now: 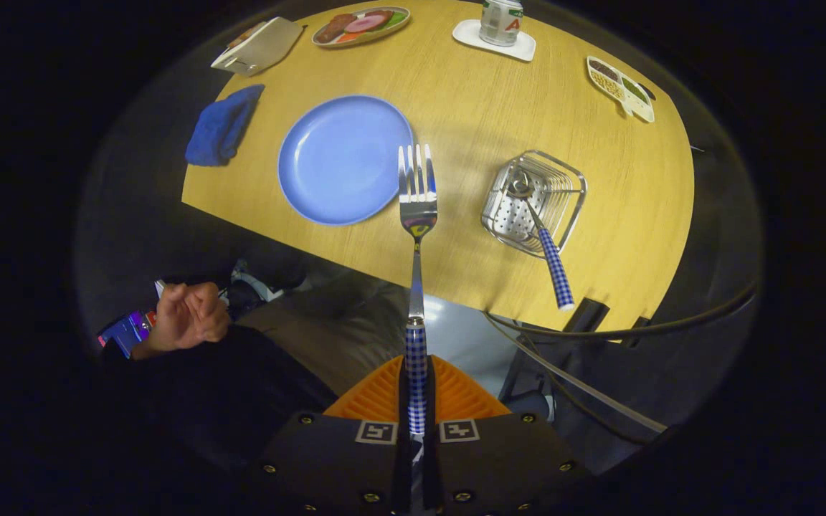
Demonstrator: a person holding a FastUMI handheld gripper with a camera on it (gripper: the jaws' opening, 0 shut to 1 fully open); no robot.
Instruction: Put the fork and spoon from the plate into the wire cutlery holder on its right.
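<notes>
My gripper (416, 401) is shut on the fork (417, 215) by its blue-checked handle, high above the table. The fork's steel tines point ahead, over the table between the blue plate (341, 161) and the wire cutlery holder (536, 201). The plate lies bare to the left of the tines. To the right of the tines stands the holder, a square steel wire basket. The spoon (542, 240) rests in it, bowl down inside and blue-checked handle sticking out over the near rim.
A blue cloth (223, 127) lies left of the plate. At the table's far side are a white napkin box (259, 46), a dish of food (361, 26), a can on a white coaster (499, 32) and a divided snack tray (621, 87). A person's hand (187, 315) and cables (599, 333) are below the table edge.
</notes>
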